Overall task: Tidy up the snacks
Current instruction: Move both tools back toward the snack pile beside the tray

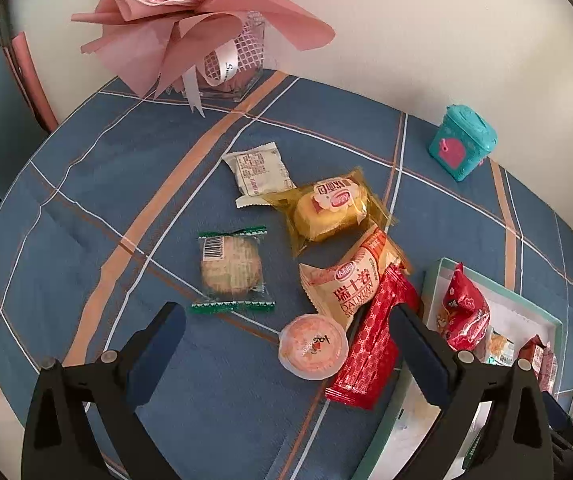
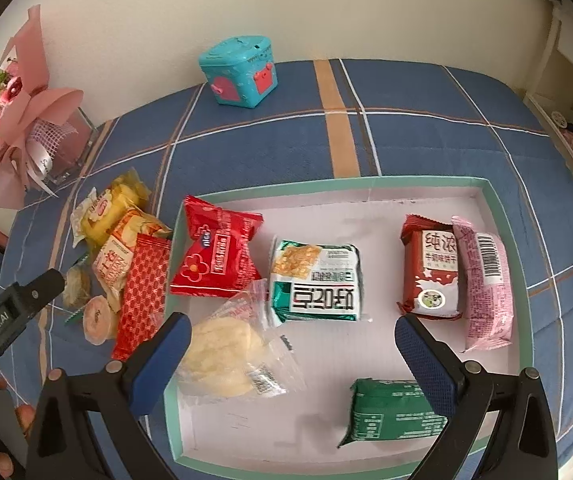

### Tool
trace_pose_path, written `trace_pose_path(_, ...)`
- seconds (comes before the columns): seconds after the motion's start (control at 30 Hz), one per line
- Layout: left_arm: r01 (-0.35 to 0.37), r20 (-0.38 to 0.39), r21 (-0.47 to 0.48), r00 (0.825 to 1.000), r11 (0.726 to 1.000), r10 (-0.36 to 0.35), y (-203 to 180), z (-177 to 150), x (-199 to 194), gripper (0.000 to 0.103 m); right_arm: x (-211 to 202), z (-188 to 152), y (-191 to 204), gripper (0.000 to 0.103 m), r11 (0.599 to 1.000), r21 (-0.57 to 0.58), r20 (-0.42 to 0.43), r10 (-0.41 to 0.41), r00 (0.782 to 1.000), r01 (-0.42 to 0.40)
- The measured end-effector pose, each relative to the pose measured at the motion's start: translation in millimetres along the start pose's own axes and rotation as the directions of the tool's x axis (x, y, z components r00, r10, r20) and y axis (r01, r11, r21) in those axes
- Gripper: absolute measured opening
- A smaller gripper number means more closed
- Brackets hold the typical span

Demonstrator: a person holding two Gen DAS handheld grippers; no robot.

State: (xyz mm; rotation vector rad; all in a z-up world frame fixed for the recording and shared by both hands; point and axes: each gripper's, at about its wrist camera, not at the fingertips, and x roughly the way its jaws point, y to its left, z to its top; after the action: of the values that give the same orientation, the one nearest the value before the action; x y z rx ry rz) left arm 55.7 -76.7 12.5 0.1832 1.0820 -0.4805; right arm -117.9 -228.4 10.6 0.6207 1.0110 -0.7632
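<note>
Left wrist view: the left claw point(image 1: 286, 344) hangs over a tabletop point(image 1: 86, 200) covered in a blue plaid cloth, its jaws spread wide and gripping nothing. Between the two blue-padded fingers lie a small round jelly cup point(image 1: 313, 347) and a long red wafer packet point(image 1: 370, 340) that leans against the rim of a shallow teal-edged box point(image 1: 526, 300). Farther off on the cloth sit a round biscuit in a clear green-ended wrapper point(image 1: 230, 269), an orange Swiss-roll packet point(image 1: 350, 280), a yellow cake packet point(image 1: 330, 210) and a white packet point(image 1: 260, 172). A pink paper bouquet point(image 1: 190, 12) stands at the far edge, with a teal toy box point(image 1: 462, 142) well to its right.

Right wrist view: the right claw point(image 2: 292, 346) is also released and empty, poised above the white floor of the box. Inside the box lie a clear-wrapped pale round cake point(image 2: 226, 356) touching the claw's left finger, a red puffed packet point(image 2: 216, 258), a green-and-white packet point(image 2: 316, 278), a dark red biscuit packet point(image 2: 430, 272) touching a pink one point(image 2: 486, 284), and a green packet point(image 2: 390, 408) partly under the right finger. The loose snacks lie left of the box.
</note>
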Motion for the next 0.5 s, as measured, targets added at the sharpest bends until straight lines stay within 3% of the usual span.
trace_pose_path(0.5,-0.008,0.029,-0.089,1.000,0.996,0.011,56.0,17.9,-3.7,0.101,8.5,-7.5,74.9,0.103,0.993,-0.101,-0.012,0.063,0.998,-0.064)
